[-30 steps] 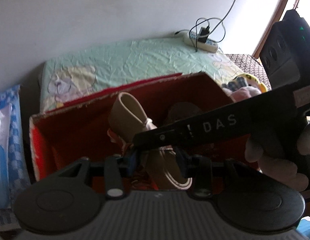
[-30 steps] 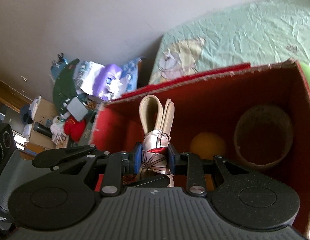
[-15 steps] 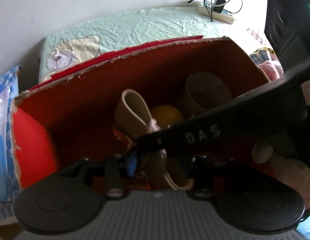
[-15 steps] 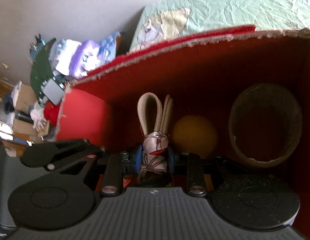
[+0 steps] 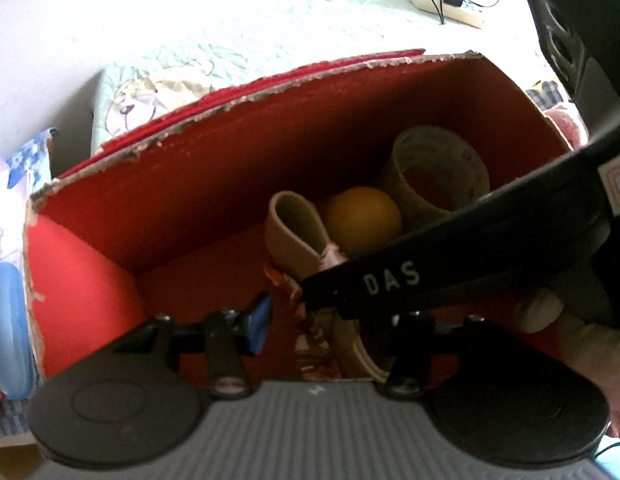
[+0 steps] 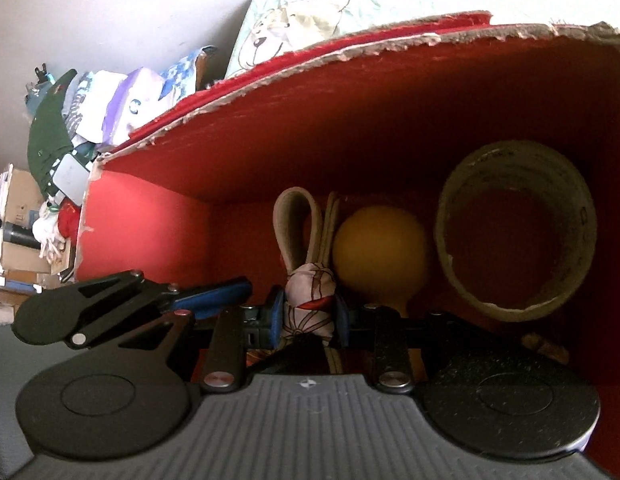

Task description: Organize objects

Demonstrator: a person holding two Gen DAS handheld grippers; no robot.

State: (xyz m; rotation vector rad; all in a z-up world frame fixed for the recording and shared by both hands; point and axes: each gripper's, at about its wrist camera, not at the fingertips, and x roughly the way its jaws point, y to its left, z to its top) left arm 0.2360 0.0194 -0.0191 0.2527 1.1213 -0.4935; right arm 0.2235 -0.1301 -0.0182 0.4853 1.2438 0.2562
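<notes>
- Red cardboard box [image 6: 269,132] is sitting open-topped with a torn upper edge; both grippers are pointing down into it.
- Inside, along the back wall: orange ball [image 6: 380,248] in the middle, tape roll [image 6: 514,236] lying on its side to the right of it, hollow core facing the camera.
- Beige folded strap [image 6: 295,220], bundled in a patterned cloth wrap [image 6: 310,300], is standing just left of the ball and touching it.
- Right gripper [image 6: 307,316] is clamping the cloth wrap between its blue pads, jaws part closed on the bundle, strap loop sticking up beyond the fingers.
- Left gripper [image 5: 330,320] is opening its jaws; the strap's lower end is lying between them, left blue pad [image 5: 259,320] standing clear of it. Its right finger is hidden behind the other gripper's black arm.
- A person's fingers [image 5: 558,328] are showing at the right edge of the left wrist view.
- Behind the box: pale green bedsheet with a bear print [image 6: 293,32]; clutter is piling up at the left.
</notes>
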